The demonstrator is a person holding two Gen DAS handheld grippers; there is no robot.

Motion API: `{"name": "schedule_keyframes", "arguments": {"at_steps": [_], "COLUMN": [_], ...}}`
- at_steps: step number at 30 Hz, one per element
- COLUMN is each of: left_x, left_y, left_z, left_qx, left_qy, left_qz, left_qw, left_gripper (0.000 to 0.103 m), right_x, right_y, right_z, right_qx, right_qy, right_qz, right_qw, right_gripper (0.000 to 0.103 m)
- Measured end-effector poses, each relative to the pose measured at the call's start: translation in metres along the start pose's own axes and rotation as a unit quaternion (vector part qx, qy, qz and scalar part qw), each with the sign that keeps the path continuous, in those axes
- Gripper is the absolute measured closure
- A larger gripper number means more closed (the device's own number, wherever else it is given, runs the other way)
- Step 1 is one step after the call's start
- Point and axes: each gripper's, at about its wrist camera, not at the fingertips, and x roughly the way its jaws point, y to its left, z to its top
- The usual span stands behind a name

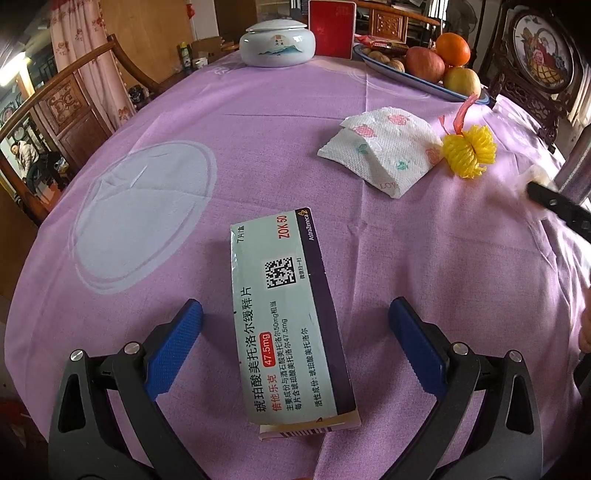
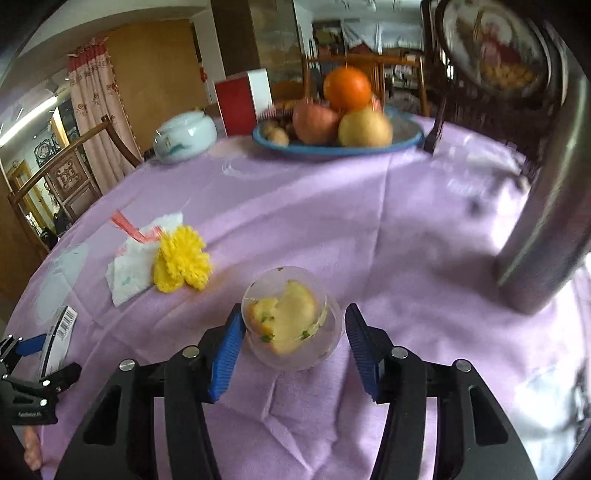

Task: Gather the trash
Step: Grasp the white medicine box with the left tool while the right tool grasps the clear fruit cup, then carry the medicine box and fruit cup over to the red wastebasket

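An empty medicine box lies flat on the purple tablecloth between the open blue pads of my left gripper; neither pad touches it. A printed paper napkin and a yellow foam fruit net with a pink strip lie further right. In the right wrist view my right gripper is open around a clear plastic cup holding a bitten piece of bread; the left pad is close to it. The napkin, net and box show at left.
A blue fruit plate with orange, apples and walnuts, a white lidded jar and a red box stand at the far side. A metal cylinder rises at right. Wooden chairs surround the table.
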Motion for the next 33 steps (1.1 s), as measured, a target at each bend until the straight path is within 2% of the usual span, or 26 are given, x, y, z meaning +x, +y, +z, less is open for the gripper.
{"name": "schedule_keyframes", "arguments": {"at_steps": [7,9,11,12,14,16,22,25,28,31,33], "left_x": [-0.008,-0.011,-0.010,-0.011,-0.013,-0.014,-0.013,-0.013,-0.013,-0.015,-0.018], "left_y": [0.008,0.011,0.012,0.012,0.015,0.016,0.015,0.012,0.010,0.014,0.016], "left_z": [0.001,0.000,-0.001,-0.001,-0.002,-0.001,0.000,0.000,-0.001,-0.003,-0.003], "left_qx": [-0.028,-0.034,-0.036,-0.037,-0.043,-0.048,-0.048,-0.038,-0.036,-0.045,-0.050], "left_qy": [-0.023,-0.032,-0.030,-0.032,-0.038,-0.042,-0.041,-0.038,-0.038,-0.046,-0.056], "left_qz": [-0.007,-0.020,-0.037,-0.039,-0.055,-0.067,-0.069,-0.068,-0.064,-0.076,-0.085], "left_qw": [0.9993,0.9987,0.9982,0.9980,0.9968,0.9958,0.9956,0.9962,0.9966,0.9951,0.9936], "left_gripper": [0.009,0.017,0.036,0.038,0.051,0.057,0.056,0.051,0.051,0.058,0.058], "right_x": [-0.009,-0.008,-0.009,-0.008,-0.007,-0.005,0.003,0.004,0.003,0.000,-0.004], "right_y": [0.013,0.022,0.028,0.030,0.032,0.032,0.030,0.029,0.029,0.029,0.030], "right_z": [-0.013,-0.017,-0.019,-0.020,-0.020,-0.021,-0.023,-0.022,-0.023,-0.021,-0.020], "right_qx": [-0.009,-0.023,-0.033,-0.037,-0.039,-0.039,-0.040,-0.039,-0.037,-0.036,-0.034], "right_qy": [0.029,0.033,0.033,0.034,0.037,0.040,0.050,0.050,0.049,0.040,0.031], "right_qz": [0.025,0.027,0.024,0.023,0.024,0.022,0.012,0.012,0.012,0.013,0.015], "right_qw": [0.999,0.999,0.999,0.998,0.998,0.998,0.998,0.998,0.998,0.998,0.999], "right_gripper": [0.047,0.047,0.047,0.047,0.047,0.047,0.047,0.047,0.047,0.047,0.047]}}
